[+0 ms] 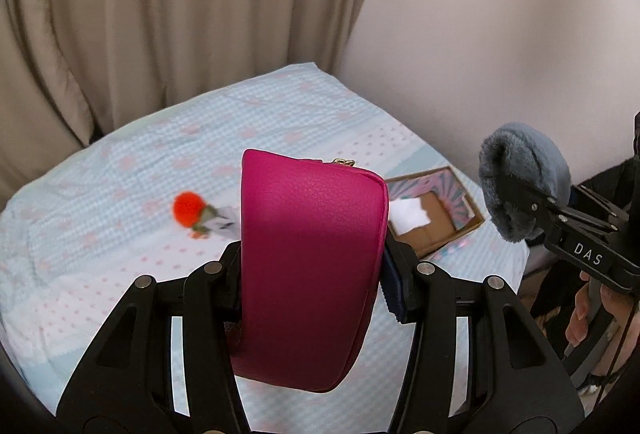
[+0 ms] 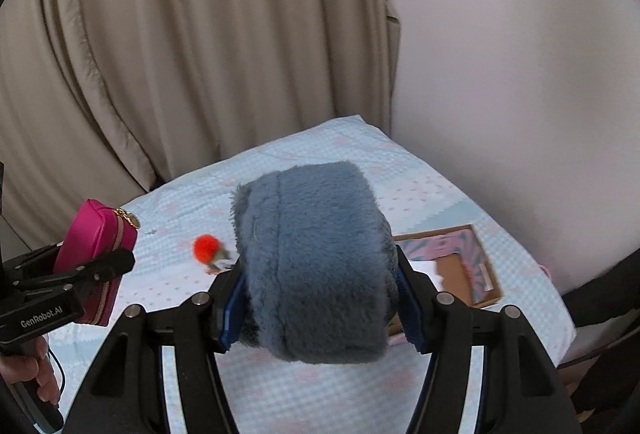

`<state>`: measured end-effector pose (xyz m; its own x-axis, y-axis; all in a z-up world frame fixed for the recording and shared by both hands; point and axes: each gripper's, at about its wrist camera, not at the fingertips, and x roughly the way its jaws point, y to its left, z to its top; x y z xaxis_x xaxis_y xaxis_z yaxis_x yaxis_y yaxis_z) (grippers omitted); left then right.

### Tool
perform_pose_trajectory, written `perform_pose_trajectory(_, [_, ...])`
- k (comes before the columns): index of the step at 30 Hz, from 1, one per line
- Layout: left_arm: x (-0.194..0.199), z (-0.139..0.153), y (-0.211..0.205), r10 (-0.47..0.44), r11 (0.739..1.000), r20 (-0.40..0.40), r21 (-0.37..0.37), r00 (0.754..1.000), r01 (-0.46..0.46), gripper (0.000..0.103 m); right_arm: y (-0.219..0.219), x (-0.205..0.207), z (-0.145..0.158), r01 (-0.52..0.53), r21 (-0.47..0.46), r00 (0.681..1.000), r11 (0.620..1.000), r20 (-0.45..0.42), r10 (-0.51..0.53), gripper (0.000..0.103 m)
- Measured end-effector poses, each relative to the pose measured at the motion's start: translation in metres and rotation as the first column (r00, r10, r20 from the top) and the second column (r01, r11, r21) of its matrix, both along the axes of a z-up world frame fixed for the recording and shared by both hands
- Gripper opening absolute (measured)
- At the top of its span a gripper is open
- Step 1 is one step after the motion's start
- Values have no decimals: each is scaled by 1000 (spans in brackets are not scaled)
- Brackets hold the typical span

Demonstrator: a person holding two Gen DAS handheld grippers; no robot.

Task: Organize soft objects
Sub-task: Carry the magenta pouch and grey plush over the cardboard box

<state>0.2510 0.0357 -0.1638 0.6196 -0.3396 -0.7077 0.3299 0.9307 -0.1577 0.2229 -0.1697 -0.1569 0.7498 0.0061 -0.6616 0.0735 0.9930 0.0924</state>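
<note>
So the setting is a bed (image 1: 120, 266) with a pale blue checked sheet, beige curtain (image 1: 160, 6) filling the upper left of both views and a plain wall (image 1: 500, 34) on the right. Both grippers are loaded and up in the air. The left gripper (image 1: 312, 266) is clamped on a magenta zip pouch (image 1: 312, 254), dead centre in the left wrist view, held on its edge above the sheet. The right gripper (image 2: 320, 298) is squeezed onto a fluffy grey-blue pouch (image 2: 316, 262), centre of its own view.

Right of centre in both views there's a shallow cardboard box (image 1: 436, 210) lying on the bed with something white in it. An orange pom-pom thing (image 1: 188, 208) is loose on the sheet, left of centre, a bit blurry.

My guess: this is the carry step, both pouches headed for the box. Next move needs one gripper at a time lowered over the box, since it looks tight for two at once, then the pom-pom.
</note>
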Motion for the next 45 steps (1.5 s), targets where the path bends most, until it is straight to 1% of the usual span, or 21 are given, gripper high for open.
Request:
perform_pose_trajectory(4, [4,-4,-48,24,1000,-30,-15,999,-24,47,-48,7,-5,-25,-3,999,1000,-45,25,58])
perform_pose_trajectory(7, [17,-16,-88,33,999,-65,-12,997,-34,47,-86,18,-14,-30,8,997,1000,-71,31,58])
perform_pose_trajectory(10, [29,-29,-116,47,998,-94,-25,994,-50,47,-120,34,-27,-42,18,994,999,-101,44,58])
perform_pose_trajectory(13, [46,-47,-149,60,997,-139,-38,988,-66,47,-148,54,-46,-68,17,989,998,-133,70,58])
perform_pose_trajectory(17, [76,-82,-187,72,996,-213,-40,974,-82,47,-179,79,-70,-97,30,978,995,-180,101,58])
perform_pose_trajectory(19, [88,-97,-197,76,996,-244,-36,967,-87,47,-192,92,-85,-111,42,971,993,-208,117,58])
perform_pose_trajectory(25, [120,-149,-232,79,996,-349,-7,934,-87,47,-213,129,-137,-118,104,942,988,-302,145,58])
perform_pose_trajectory(29, [138,-186,-256,61,998,-400,43,914,-48,47,-221,151,-167,-103,147,920,984,-361,150,58])
perform_pose_trajectory(32, [144,-210,-270,48,998,-442,62,896,-24,47,-224,161,-189,-97,170,899,981,-408,159,58])
perform_pose_trajectory(35, [146,-239,-279,30,996,-497,83,867,13,47,-226,169,-210,-94,180,875,979,-455,167,58])
perform_pose_trajectory(37, [145,-249,-284,15,994,-517,98,856,42,47,-226,172,-223,-84,190,856,978,-489,169,58])
perform_pose_trajectory(38, [143,-253,-288,8,992,-521,112,854,59,47,-229,174,-230,-74,200,848,977,-502,168,59])
perform_pose_trajectory(40, [142,-256,-293,-6,986,-517,139,856,90,47,-231,175,-239,-61,212,840,975,-518,165,60])
perform_pose_trajectory(43, [146,-256,-295,-12,982,-517,155,856,107,47,-235,180,-249,-49,224,823,973,-543,167,60])
perform_pose_trajectory(45, [146,-254,-296,-13,974,-501,188,866,123,51,-235,185,-251,-51,226,817,973,-550,171,60])
